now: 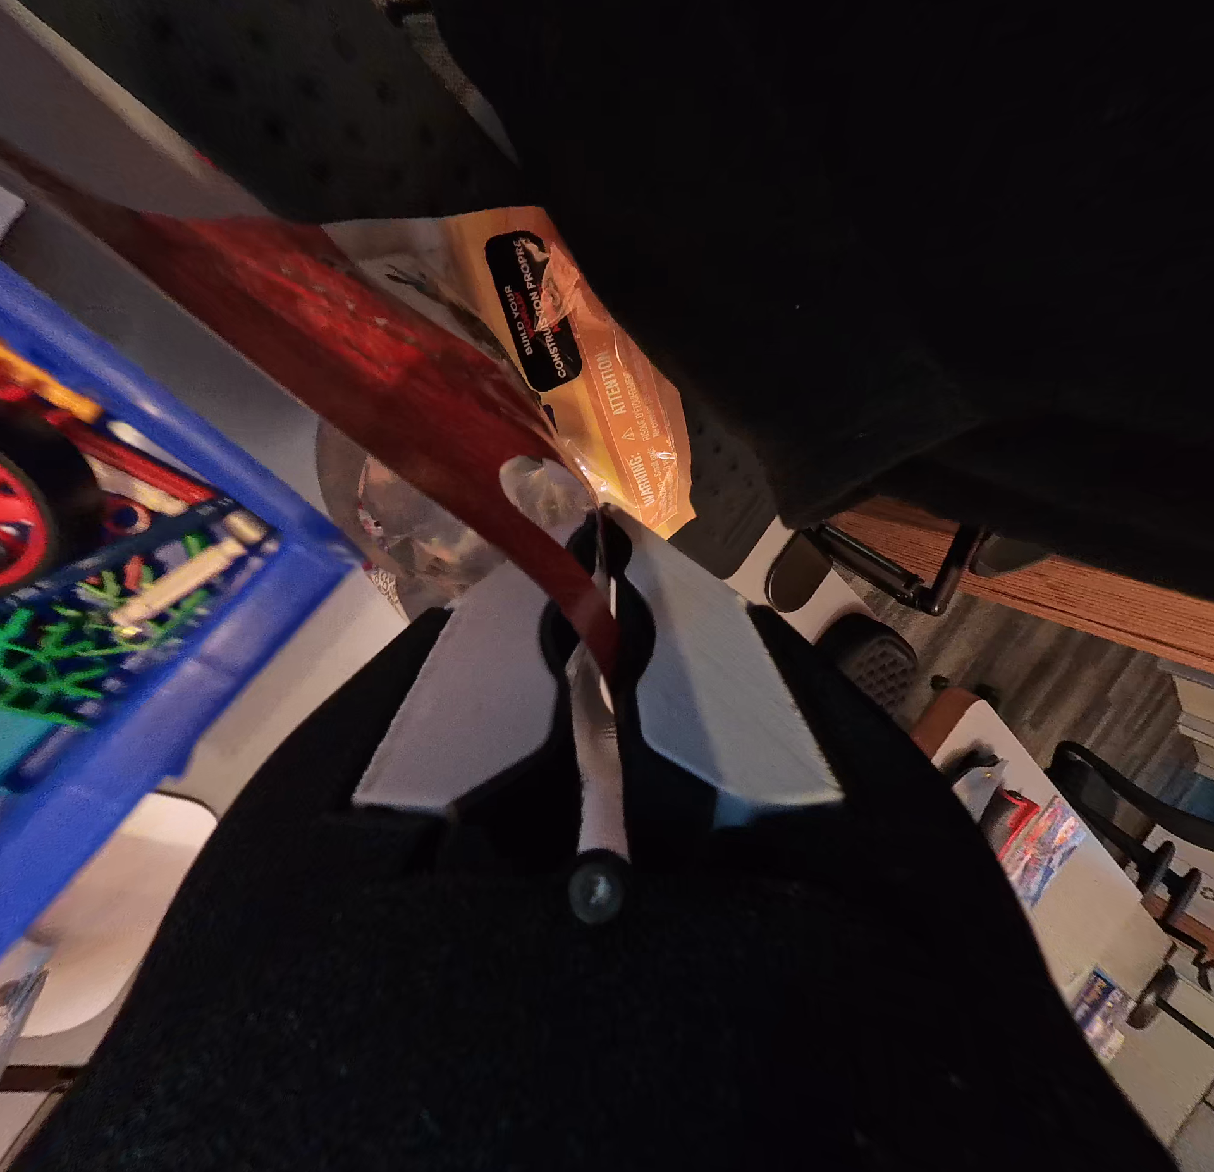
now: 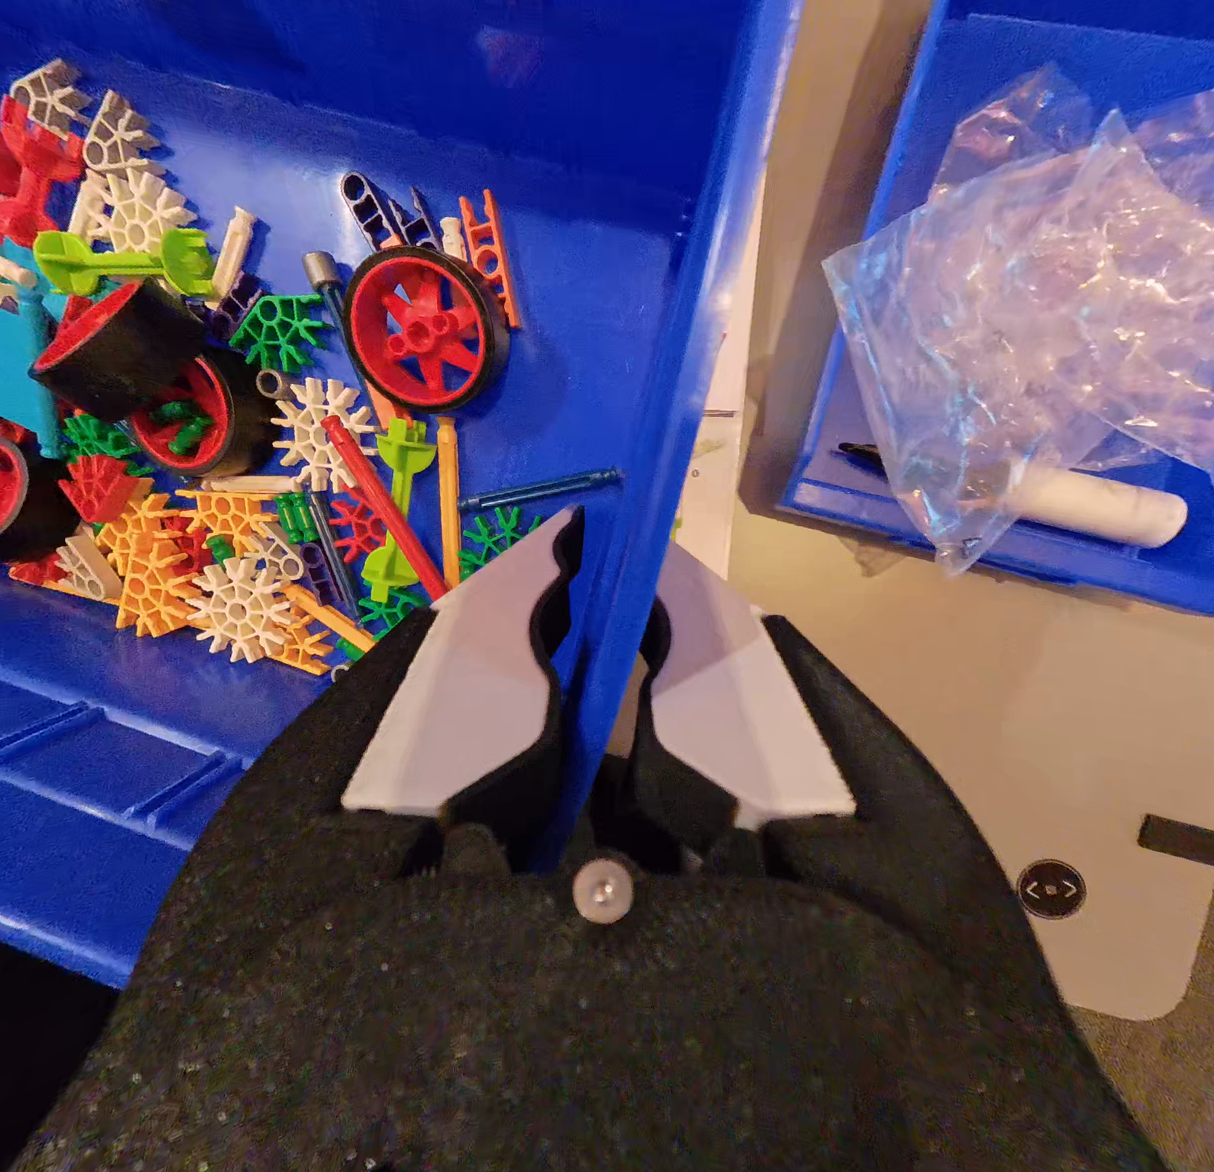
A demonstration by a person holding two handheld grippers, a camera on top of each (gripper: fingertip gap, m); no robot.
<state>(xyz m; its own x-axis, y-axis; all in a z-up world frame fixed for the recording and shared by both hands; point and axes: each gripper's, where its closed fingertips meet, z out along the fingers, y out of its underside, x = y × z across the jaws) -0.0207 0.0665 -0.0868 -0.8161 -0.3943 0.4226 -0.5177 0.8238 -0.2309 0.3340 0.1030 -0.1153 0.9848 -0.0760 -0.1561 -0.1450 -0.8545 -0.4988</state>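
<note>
In the left wrist view my left gripper [image 1: 601, 519] is shut on the top edge of a clear plastic toy bag [image 1: 420, 536] that has a dark red header strip [image 1: 341, 332] and an orange label [image 1: 591, 365]. The bag hangs in the air beside a blue bin [image 1: 197, 647]. In the right wrist view my right gripper [image 2: 621, 536] is shut on the side wall of that blue bin [image 2: 690, 286], one finger inside and one outside. The bin holds several loose construction-toy pieces [image 2: 263, 450], including a red wheel [image 2: 424, 332].
A second blue bin [image 2: 920, 155] to the right holds crumpled clear plastic bags [image 2: 1051, 299] and a white cylinder [image 2: 1103, 509]. Both bins rest on a beige table [image 2: 887, 713]. A person's dark clothing [image 1: 854, 220] fills the upper left wrist view, with chairs and a wooden table edge [image 1: 1051, 601] beyond. The grippers' ends are close to 35 centimeters from one another.
</note>
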